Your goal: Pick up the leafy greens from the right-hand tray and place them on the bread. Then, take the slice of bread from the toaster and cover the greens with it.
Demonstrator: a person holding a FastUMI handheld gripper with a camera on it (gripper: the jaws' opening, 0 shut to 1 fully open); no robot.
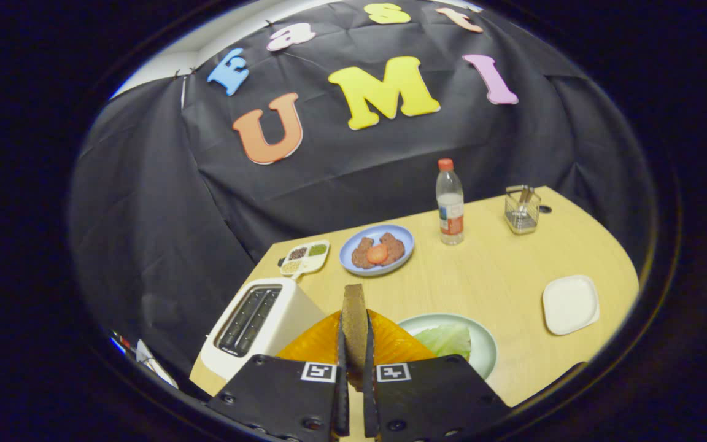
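We have the claw (354, 368) pinching a slice of brown bread (354, 325) on edge, both fingers pressed against its flat faces, the slice standing upright between them and rising just ahead of the fingertips. The leafy greens (445, 339) already lie on the pale green plate (482, 347), just ahead and to the right of the claw; whatever bread sits under them we cannot make out. The white toaster (261, 325) stands close on the left, its slots looking empty.

So the step in hand, as we judge it, is the covering. To do it well we need to carry the slice rightward over the greens, turn the wrist so the slice goes from upright to flat, and lower until it rests on the leaf before we spread the fingers. Letting go while it is on edge would probably tip it off the plate.

For room: an orange ribbed thing (390, 344) lies directly under and ahead of the fingers, touching or overlapping the plate's near side, so we should keep clear of it. The bench (501, 264) edge runs close on the left beyond the toaster. To the right there is open bench as far as a white square dish (570, 304). The blue plate (377, 248), water bottle (450, 202), seasoning tray (305, 258) and wire holder (522, 210) stand well beyond.
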